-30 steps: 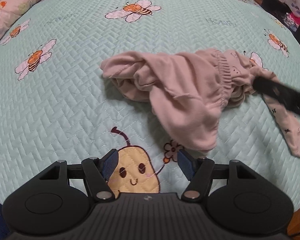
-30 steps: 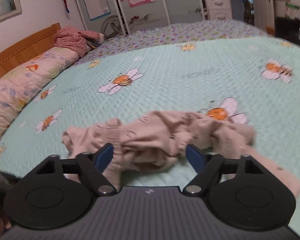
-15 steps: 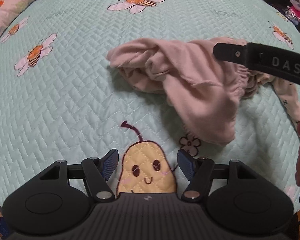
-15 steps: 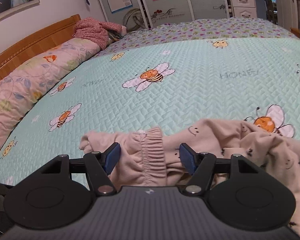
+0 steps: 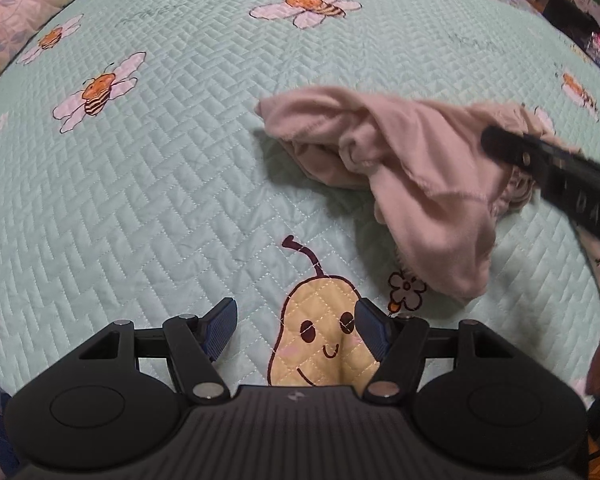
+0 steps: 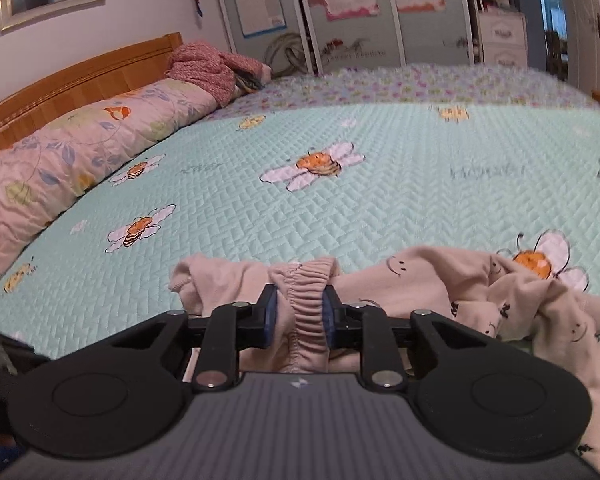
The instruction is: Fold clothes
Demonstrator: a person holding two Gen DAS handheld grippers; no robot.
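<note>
Pink pants (image 6: 380,292): waistband pinched in right gripper (image 6: 299,317); left gripper (image 5: 296,330) wide, empty, well short.

Right gripper (image 6: 300,316) clamped on pink waistband (image 6: 306,300).

Both grippers, left gripper (image 5: 296,330) and right gripper (image 6: 299,316), are showing matte black ribbed bodies, round side discs, silver pivot screws and blue ridged jaws.

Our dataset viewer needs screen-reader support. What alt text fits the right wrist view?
The right gripper is shut on the elastic waistband of crumpled pink pants lying on a mint bee-print quilt. A floral pillow and wooden headboard line the left.
</note>
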